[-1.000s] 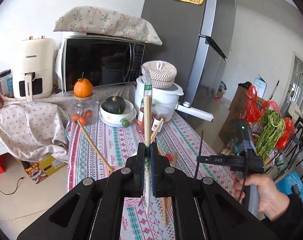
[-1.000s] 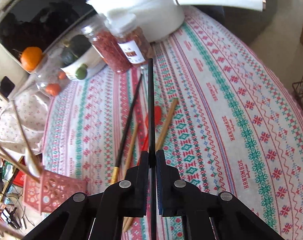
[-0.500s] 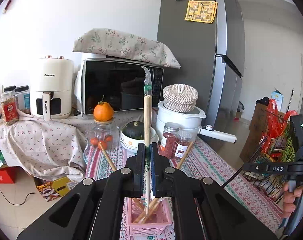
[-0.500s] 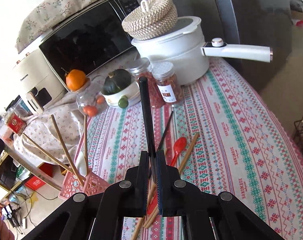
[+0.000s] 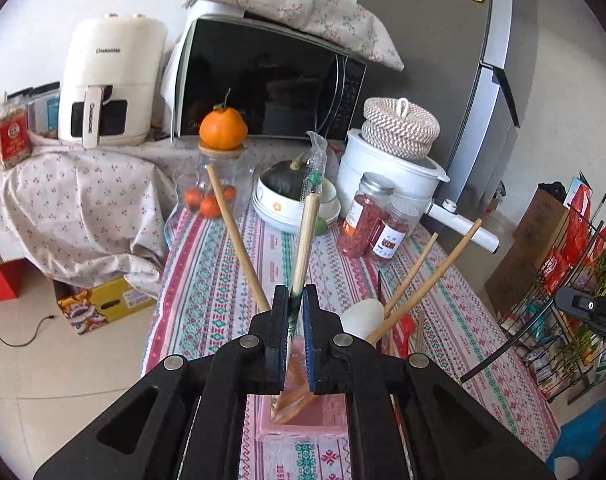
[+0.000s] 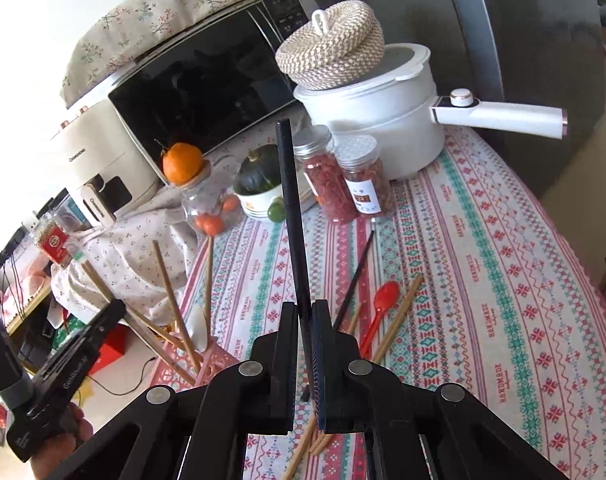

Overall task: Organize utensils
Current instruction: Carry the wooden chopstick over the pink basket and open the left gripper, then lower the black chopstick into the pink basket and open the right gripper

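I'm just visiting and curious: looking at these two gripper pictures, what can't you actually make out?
- Left wrist view: the pink basket floor, hidden by the left gripper.
- Left wrist view: the wrapped chopstick's lower end, behind the jaws.
- Right wrist view: the black chopstick's lower end, hidden by the right gripper.
- Both views: jar labels, too small to read.

Surface [image 6: 483, 280] — right half bare cloth, open to passage. Far edge blocked by white pot [image 6: 383, 120], two jars [image 6: 343, 176] and bowl stack [image 5: 287, 200]. Middle strewn with loose chopsticks [image 6: 395, 320] and red spoon [image 6: 379, 308]. Pink basket [image 5: 303, 420] — crowded with leaning sticks.
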Tool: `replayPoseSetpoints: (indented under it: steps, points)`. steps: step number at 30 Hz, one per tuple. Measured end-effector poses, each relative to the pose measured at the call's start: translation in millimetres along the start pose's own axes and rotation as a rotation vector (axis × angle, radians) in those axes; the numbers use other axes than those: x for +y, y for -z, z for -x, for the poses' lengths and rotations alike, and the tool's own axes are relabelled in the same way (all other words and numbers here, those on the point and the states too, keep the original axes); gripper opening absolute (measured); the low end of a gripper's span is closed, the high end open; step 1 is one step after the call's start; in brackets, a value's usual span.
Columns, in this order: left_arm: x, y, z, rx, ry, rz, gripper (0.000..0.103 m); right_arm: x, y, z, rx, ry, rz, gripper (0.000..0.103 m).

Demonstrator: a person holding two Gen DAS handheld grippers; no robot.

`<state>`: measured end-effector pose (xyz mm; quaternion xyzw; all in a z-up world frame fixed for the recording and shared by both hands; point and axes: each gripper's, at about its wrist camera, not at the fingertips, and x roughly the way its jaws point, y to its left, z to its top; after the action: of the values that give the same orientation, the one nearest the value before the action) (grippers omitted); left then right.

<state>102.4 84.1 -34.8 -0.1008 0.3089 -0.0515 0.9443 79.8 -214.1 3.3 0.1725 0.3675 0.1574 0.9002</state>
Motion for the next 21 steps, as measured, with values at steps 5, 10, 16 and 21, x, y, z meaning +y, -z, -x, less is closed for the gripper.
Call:
replayPoseSetpoints:
  steps: [5,10,16,21]
  points:
    - [2.6,7.1,5.4,0.085,0.014,0.011,0.030,12.9,-2.3,9.9,-0.017,-0.054,0.016,0.005]
    - [7.5,12.2,22.1,0.115,0.034,0.020,0.054,28.3,-3.4,19.0,-0.041,-0.112,0.029,0.005]
    - [13.5,22.2,27.4,0.230,0.044,0.013,0.075,50.3,-8.2,20.8,-0.075,-0.180,0.045,0.005]
    - [13.0,36.8,27.7,0.282,0.014,-0.060,0.084,64.3,-13.0,12.0,-0.093,-0.223,0.032,0.005]
